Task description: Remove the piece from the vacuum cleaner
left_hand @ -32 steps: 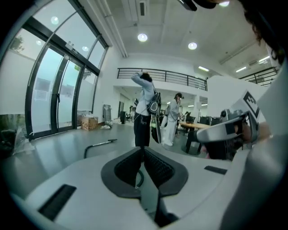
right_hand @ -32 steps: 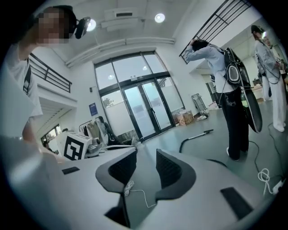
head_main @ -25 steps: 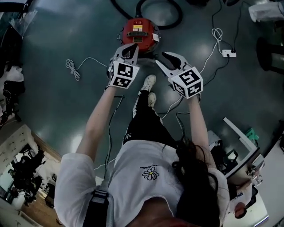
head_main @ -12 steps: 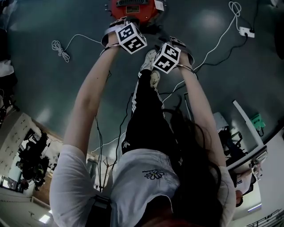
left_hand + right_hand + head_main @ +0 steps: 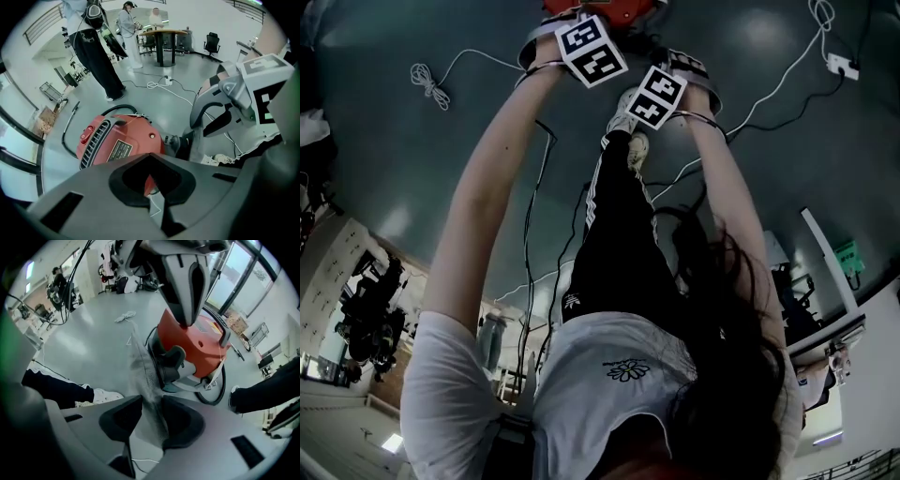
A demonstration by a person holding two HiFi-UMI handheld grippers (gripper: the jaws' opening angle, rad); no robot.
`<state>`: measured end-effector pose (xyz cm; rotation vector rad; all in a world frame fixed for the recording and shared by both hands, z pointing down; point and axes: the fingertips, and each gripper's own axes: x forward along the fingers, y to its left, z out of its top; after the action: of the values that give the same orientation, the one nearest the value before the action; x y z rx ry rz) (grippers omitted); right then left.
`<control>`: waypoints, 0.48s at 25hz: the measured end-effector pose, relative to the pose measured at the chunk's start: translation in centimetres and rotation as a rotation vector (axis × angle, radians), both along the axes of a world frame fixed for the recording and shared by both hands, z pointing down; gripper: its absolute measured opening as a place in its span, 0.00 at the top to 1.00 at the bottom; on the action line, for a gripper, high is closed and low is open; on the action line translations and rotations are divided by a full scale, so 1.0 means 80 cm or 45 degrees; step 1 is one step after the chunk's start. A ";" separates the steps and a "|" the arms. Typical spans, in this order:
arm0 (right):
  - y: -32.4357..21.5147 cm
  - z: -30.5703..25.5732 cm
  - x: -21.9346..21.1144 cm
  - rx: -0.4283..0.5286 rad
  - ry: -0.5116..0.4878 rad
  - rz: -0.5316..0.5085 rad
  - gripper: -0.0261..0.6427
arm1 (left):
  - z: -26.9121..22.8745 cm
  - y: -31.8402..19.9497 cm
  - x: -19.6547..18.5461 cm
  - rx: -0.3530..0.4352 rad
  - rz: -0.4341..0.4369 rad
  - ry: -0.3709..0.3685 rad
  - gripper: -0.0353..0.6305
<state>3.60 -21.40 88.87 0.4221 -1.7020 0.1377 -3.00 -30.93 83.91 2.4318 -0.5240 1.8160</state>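
Since a second ago both arms have reached forward. Vacuum cleaner (image 5: 119,140) now sits at head view's top edge, mostly cut off behind marker cubes (image 5: 591,52). Right gripper (image 5: 151,401), tongs spread back then, now pinches gray mesh piece (image 5: 140,364). Piece runs from tongs up to black fitting (image 5: 171,364) on vacuum cleaner's front, above floor (image 5: 84,338). Left gripper (image 5: 150,154): tongs pressed together, nothing between, over red body; can't tell if touching. Head view hides both tongs; gripper views show them, and each shows other gripper.

The left hand-held gripper (image 5: 574,30) and right hand-held gripper (image 5: 673,77) sit close together at the red vacuum cleaner (image 5: 630,7).
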 end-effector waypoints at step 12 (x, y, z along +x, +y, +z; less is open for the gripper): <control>0.046 0.037 0.032 -0.082 0.187 -0.081 0.93 | -0.004 -0.002 0.000 -0.041 -0.014 0.035 0.94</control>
<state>6.18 -17.75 91.86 0.3220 -1.5603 0.1117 -3.01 -31.08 83.60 2.4245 -0.5010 1.7705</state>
